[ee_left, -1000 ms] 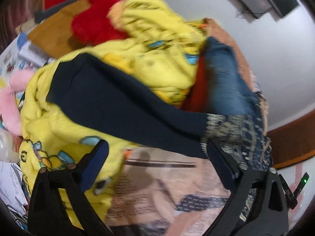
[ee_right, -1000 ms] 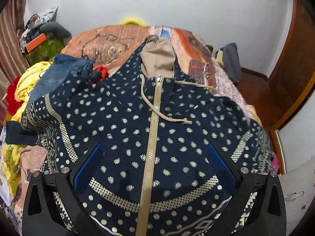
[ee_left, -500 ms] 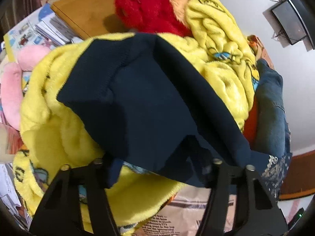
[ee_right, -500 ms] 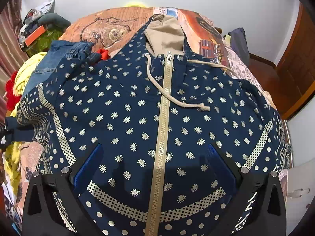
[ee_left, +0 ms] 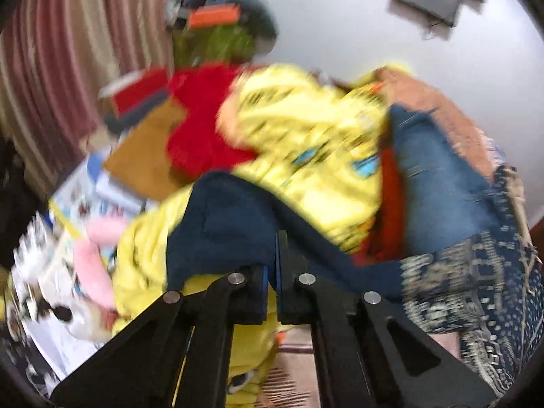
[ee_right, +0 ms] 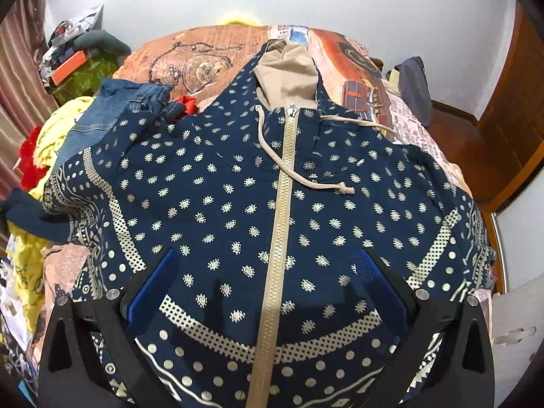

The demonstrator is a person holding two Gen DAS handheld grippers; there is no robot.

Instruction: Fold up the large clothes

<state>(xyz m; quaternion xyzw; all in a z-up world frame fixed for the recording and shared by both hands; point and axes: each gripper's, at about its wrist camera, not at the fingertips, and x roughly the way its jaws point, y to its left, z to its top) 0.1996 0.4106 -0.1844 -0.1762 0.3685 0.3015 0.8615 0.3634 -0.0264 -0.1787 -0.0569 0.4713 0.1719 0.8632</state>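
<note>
Nearest, the right claw (ee_right: 268,292) is held spread and empty above the lower front of the hoodie (ee_right: 238,204), which is laid out flat, zip up, across the bed (ee_right: 204,51) with its hood toward the far edge. At the bed's left edge the left claw (ee_left: 276,265) is pressed together on the plain navy cuff (ee_left: 224,227) of the sleeve, over a yellow blanket (ee_left: 306,142) and jeans (ee_left: 438,183). The sleeve is best carried inward across the chest, kept taut and clear of that pile, while the body is kept flat.
</note>
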